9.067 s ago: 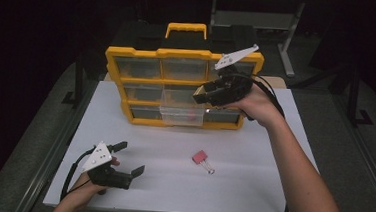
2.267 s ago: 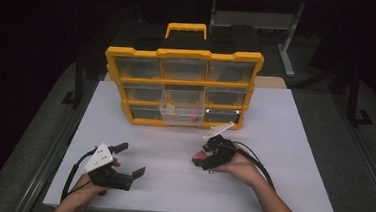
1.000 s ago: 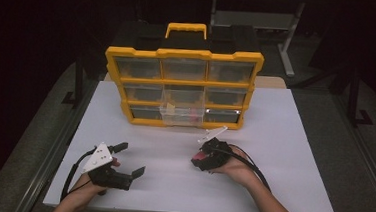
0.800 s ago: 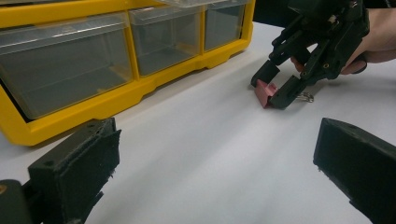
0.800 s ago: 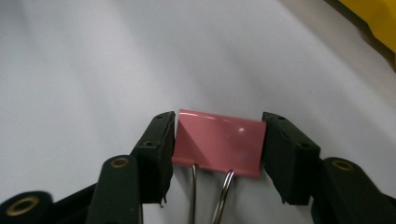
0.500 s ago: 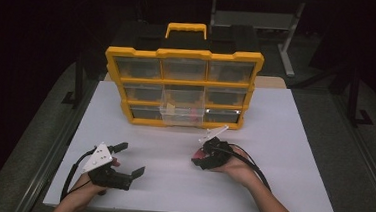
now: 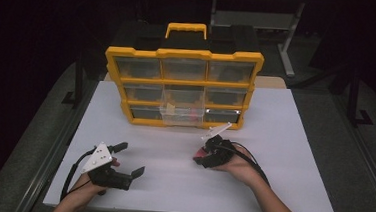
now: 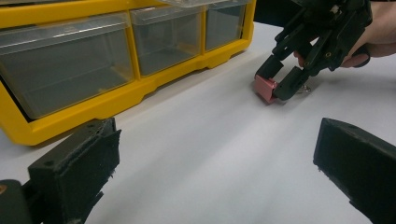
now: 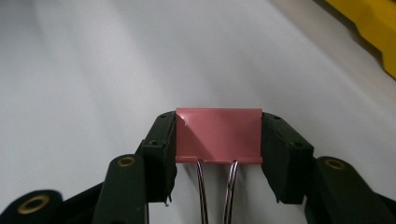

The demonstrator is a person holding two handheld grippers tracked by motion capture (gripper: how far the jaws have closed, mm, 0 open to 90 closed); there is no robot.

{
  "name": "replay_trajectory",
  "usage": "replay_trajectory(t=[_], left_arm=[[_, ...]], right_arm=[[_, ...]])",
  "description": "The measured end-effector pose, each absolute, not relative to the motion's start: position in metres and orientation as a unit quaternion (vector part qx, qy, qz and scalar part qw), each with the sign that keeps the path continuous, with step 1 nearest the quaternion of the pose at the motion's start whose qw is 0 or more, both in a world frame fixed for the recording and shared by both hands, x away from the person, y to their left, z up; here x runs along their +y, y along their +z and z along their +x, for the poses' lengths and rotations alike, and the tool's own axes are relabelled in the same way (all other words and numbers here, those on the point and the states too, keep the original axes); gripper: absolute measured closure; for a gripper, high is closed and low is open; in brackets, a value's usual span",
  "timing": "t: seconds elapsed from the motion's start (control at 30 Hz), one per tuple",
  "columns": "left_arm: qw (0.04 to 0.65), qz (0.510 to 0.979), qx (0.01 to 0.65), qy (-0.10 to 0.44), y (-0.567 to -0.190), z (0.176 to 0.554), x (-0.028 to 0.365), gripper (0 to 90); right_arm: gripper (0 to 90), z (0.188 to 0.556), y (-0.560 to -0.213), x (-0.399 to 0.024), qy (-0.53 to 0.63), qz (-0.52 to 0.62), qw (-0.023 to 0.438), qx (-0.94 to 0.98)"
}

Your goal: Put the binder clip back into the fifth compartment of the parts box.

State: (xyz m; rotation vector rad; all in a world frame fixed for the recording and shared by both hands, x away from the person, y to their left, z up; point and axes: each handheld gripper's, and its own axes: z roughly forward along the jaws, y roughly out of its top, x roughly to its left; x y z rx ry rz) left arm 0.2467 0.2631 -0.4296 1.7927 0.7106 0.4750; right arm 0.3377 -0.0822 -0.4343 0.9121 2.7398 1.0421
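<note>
A pink binder clip [image 9: 218, 135] with wire handles lies on the white table [image 7: 283, 143], in front of the yellow organizer [image 7: 182, 88]. My right gripper [image 9: 218, 148] has just been closing, and its pads now press on both ends of the clip. The same grip appears in the high view, right gripper [image 7: 200, 157], and in the left gripper view, right gripper [image 8: 276, 87] on the clip [image 8: 263, 87]. My left gripper [image 7: 131, 158] rests at the table's front left, jaws open wide with nothing between them [image 8: 215, 177].
The organizer [image 8: 135, 88] stands upright at the back of the table, with clear drawers and a yellow handle on top. Its bottom middle drawer [image 7: 181, 114] is pulled out. Bare table lies between the two grippers. The table's edges drop to dark floor.
The right gripper came down from the organizer to the clip on the table and its jaws closed on the clip. The left gripper has stayed put.
</note>
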Motion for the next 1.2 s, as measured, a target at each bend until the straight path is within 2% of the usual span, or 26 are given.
replay_trajectory(t=[0.7,1.2], left_arm=[[0.547,0.755,0.3,0.2,-0.43,0.247,0.263,0.3],[0.545,0.756,0.3,0.201,-0.43,0.247,0.264,0.3]], right_arm=[[49.0,0.341,-0.418,-0.102,0.353,0.296,0.034,0.887],[49.1,0.343,-0.391,-0.12,0.37,0.295,0.033,0.88]])
